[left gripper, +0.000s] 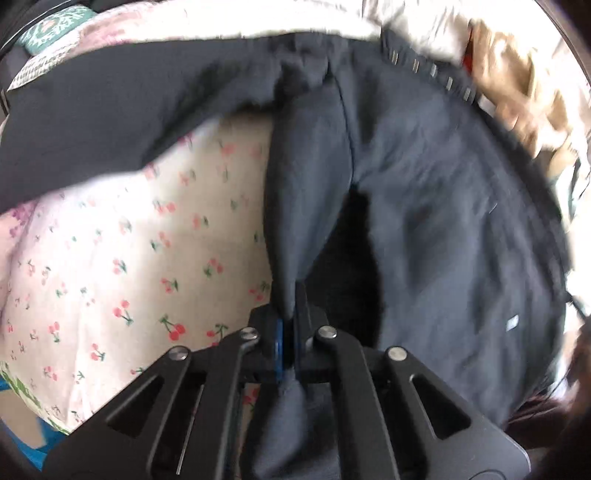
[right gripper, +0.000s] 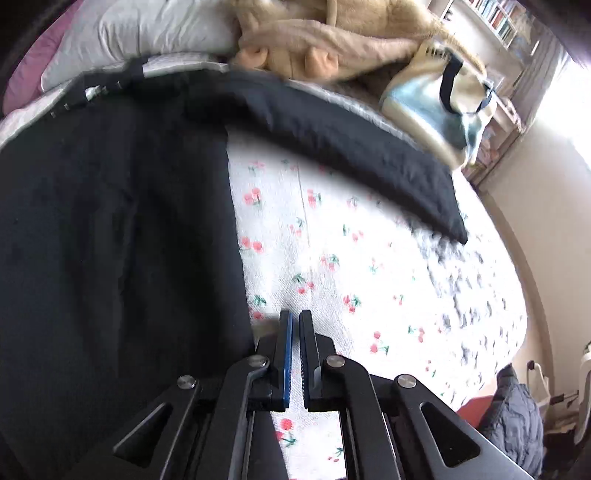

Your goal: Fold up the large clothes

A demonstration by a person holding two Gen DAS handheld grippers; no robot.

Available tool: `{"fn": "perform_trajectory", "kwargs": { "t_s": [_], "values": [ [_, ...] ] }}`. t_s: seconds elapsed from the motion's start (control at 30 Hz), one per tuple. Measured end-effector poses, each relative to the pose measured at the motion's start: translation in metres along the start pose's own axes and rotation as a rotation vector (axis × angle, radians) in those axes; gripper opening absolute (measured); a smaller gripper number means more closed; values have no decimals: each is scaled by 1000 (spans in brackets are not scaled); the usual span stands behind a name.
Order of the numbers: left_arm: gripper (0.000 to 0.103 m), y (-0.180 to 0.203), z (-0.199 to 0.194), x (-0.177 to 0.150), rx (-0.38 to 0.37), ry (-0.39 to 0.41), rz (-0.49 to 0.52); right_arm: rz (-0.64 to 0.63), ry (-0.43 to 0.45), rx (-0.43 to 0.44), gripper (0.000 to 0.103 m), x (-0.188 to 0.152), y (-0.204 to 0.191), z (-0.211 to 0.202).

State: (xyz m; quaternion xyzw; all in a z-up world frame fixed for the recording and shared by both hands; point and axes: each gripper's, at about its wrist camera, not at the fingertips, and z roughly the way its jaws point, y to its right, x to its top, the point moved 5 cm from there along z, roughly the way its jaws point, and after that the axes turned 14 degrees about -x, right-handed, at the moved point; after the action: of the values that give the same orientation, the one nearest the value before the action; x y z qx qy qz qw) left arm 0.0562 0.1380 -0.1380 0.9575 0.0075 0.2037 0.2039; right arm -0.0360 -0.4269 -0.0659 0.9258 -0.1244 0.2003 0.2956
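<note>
A large dark navy garment (left gripper: pixel 443 221) lies on a bed with a cherry-print sheet (left gripper: pixel 129 258). My left gripper (left gripper: pixel 290 295) is shut on a bunched fold of the garment, which stretches away from the jaws toward the far edge. A sleeve (left gripper: pixel 92 122) spreads to the left. In the right wrist view the same garment (right gripper: pixel 110 240) covers the left half, with a sleeve (right gripper: pixel 351 155) running out to the right. My right gripper (right gripper: pixel 295 317) is shut and empty, just right of the garment's edge, above the sheet (right gripper: pixel 369 277).
A beige plush blanket (right gripper: pixel 332 33) and a silver-and-cream bag (right gripper: pixel 443 107) lie at the far side of the bed. A grey pillow (right gripper: pixel 147 33) sits at the back left. Bookshelves (right gripper: pixel 506 22) stand by the wall. A dark bundle (right gripper: pixel 517 417) lies beside the bed.
</note>
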Motion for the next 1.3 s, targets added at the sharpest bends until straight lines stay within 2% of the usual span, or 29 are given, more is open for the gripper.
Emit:
{"fn": "perform_trajectory", "kwargs": {
  "t_s": [0.07,0.1,0.13,0.17,0.23,0.3,0.37,0.5,0.53,0.6,0.63,0.67,0.73,0.83,0.9,0.93,0.97,1.0,1.03,1.07,1.13,1.17,1.23,1.27,1.3],
  "values": [
    [11,4,1,0,20,-3,31,71,4,89,5,2,13,-5],
    [16,5,-2,1,19,5,27,131,6,172,6,2,20,-8],
    [29,5,-7,2,14,13,5,162,-7,239,10,3,24,-9],
    [48,6,-10,3,0,19,-22,182,-26,295,11,3,25,-9],
    [71,5,-18,2,-58,44,-84,222,-64,392,11,4,29,-8],
    [71,4,-25,-2,-119,50,-118,235,-98,473,12,3,28,-10],
    [71,4,-26,-10,-160,19,-124,204,-150,539,12,-4,24,-16],
    [71,-4,-22,-33,-205,-69,-159,143,-180,602,15,-24,25,-30],
    [71,-6,-20,-39,-213,-89,-171,135,-184,616,19,-30,27,-35],
    [71,-9,-17,-48,-222,-117,-188,122,-185,631,37,-42,31,-40],
    [71,-10,-18,-54,-226,-131,-191,115,-187,628,67,-46,32,-41],
    [71,-9,-17,-57,-232,-144,-192,113,-182,616,84,-49,33,-42],
    [71,-5,-14,-62,-257,-170,-187,106,-164,600,84,-54,36,-43],
    [71,2,-7,-75,-290,-228,-168,110,-207,574,83,-64,38,-35],
    [70,10,-4,-83,-319,-257,-158,96,-266,572,63,-73,32,-28],
    [62,13,-5,-86,-333,-271,-146,74,-294,601,31,-72,24,-26],
    [43,18,-6,-89,-348,-286,-136,58,-309,618,14,-75,19,-27],
    [32,21,-8,-92,-364,-297,-133,48,-301,623,11,-74,18,-30],
    [16,22,-15,-92,-379,-291,-134,39,-283,645,9,-72,19,-37],
    [11,25,-24,-90,-397,-272,-128,29,-266,655,8,-70,20,-44],
    [10,30,-42,-85,-435,-228,-114,-13,-232,593,7,-66,28,-52],
    [10,31,-43,-86,-391,-234,-81,-37,-251,540,6,-68,28,-47],
    [12,25,-23,-98,-174,-340,-1,-114,-322,387,7,-73,23,-28],
    [16,23,-15,-102,-119,-373,18,-127,-342,355,8,-74,21,-23],
    [17,23,-13,-102,-102,-377,22,-116,-348,351,8,-71,20,-23]
  ]
}}
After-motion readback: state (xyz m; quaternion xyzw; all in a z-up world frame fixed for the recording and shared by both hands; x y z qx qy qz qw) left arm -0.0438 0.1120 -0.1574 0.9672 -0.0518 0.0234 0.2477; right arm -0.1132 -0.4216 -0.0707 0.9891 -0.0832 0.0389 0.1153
